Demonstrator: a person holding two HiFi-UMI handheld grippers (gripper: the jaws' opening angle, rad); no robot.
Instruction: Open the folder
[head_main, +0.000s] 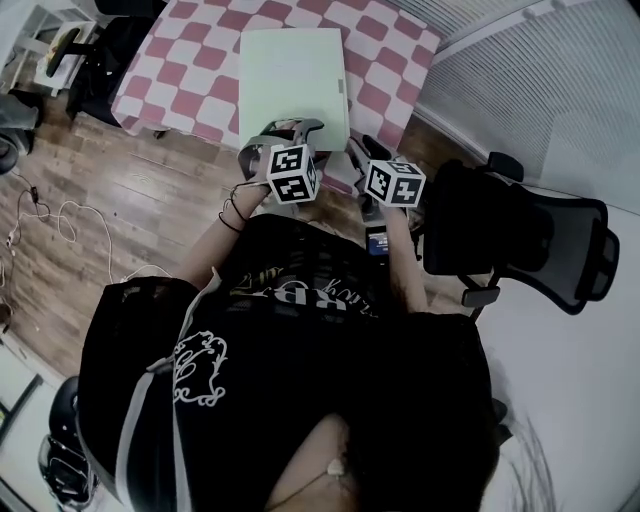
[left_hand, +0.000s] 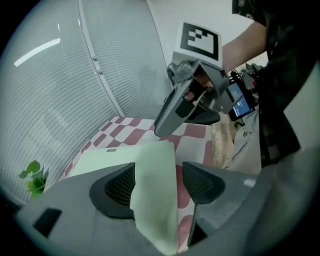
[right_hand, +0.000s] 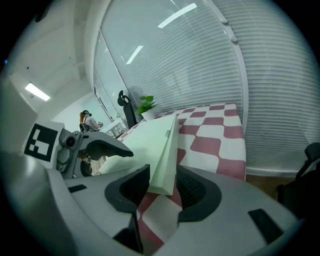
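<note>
Left gripper (left_hand: 160, 185) and right gripper (right_hand: 165, 189) both straddle the near edge of the pale green folder (head_main: 293, 80) with jaws apart (no pad pressing yet), which lies shut on the checked table (head_main: 395, 45), so best pinch only the top cover and lift slowly.

The near edge of the flat pale green folder (head_main: 292, 80) is hidden behind the left gripper (head_main: 290, 135) and the right gripper (head_main: 362, 150) in the head view. Its small grey label (left_hand: 111, 149) is too small to read.
</note>
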